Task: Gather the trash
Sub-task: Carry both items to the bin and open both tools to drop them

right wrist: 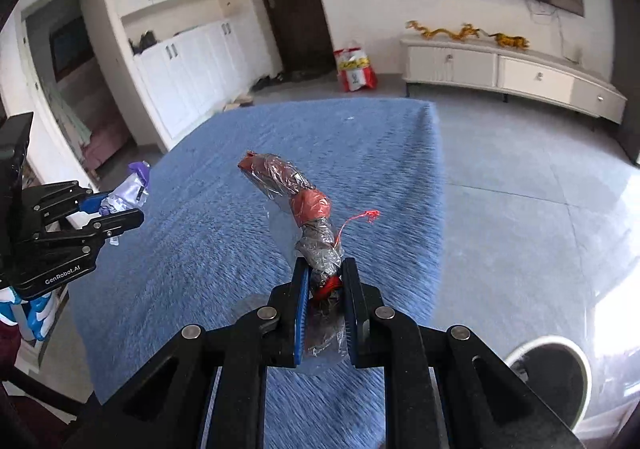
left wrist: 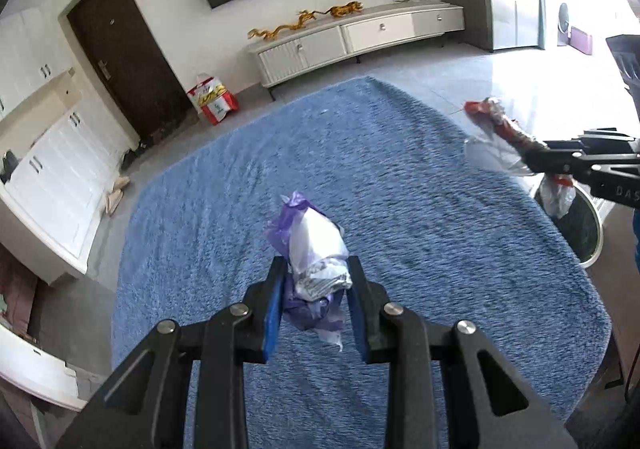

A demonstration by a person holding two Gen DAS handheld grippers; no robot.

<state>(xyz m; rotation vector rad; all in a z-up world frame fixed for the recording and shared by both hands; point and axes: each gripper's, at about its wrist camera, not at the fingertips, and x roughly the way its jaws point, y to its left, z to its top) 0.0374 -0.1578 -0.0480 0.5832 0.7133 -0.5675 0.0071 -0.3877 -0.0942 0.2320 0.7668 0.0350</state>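
My left gripper is shut on a crumpled purple and white plastic bag and holds it above the blue rug. It also shows in the right wrist view with its bag. My right gripper is shut on a twisted red and clear plastic wrapper, held above the rug's right part. It shows at the right in the left wrist view with the wrapper. A white-rimmed bin with a dark inside stands on the floor at the lower right, also seen in the left wrist view.
A white TV cabinet with golden dragon figures stands at the far wall under a TV. A red and white bag sits by the dark door. White cupboards line the left side. Grey tile floor surrounds the rug.
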